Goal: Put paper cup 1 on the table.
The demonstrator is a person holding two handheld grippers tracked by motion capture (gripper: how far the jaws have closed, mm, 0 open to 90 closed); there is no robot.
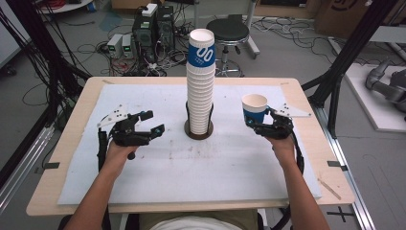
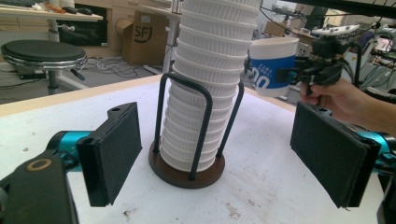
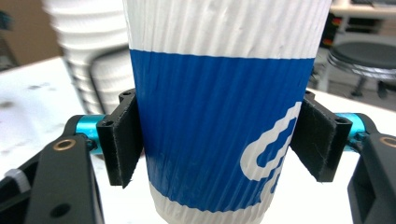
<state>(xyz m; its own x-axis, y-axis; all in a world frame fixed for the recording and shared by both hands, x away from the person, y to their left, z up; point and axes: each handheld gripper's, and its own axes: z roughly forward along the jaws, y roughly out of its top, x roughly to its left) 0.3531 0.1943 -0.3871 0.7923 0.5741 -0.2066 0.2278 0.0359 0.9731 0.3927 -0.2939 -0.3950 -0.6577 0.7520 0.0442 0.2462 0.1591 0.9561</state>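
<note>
White table mat (image 1: 143, 177) below, right gripper (image 1: 268, 120) clamps upright paper cup (image 1: 254, 109) between its jaws.

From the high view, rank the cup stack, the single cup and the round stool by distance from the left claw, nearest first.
1. Cup stack, mid-table in its holder, just right of the left claw.
2. Single cup, farther right, gripped in the right claw.
3. Round stool, on the floor beyond the table.
</note>
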